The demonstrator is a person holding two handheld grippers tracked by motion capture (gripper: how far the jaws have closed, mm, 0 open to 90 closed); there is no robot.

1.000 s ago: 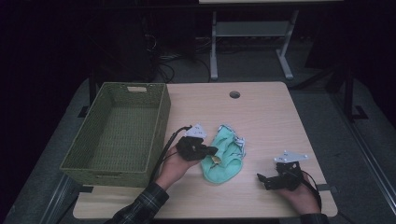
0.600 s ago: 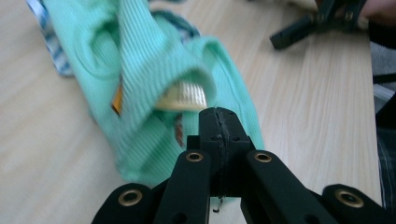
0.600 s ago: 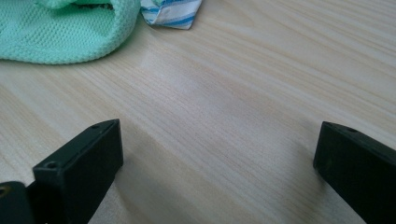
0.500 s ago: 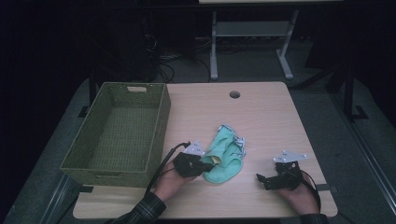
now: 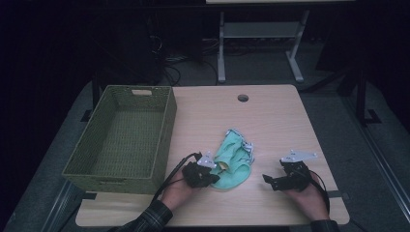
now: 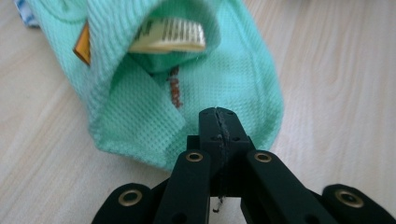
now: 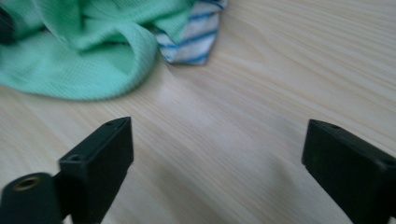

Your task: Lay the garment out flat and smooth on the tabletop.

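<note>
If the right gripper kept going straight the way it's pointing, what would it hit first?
Probably the green garment. The right gripper, jaws open over bare table, points toward the garment's green fold and striped edge, though depth is hard to judge.

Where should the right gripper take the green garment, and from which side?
Take the striped edge of the green garment, probably coming in low across the bare table from the right gripper side. That edge lies flat and free, pointing toward its open jaws, while the left gripper is shut at the near hem.
</note>
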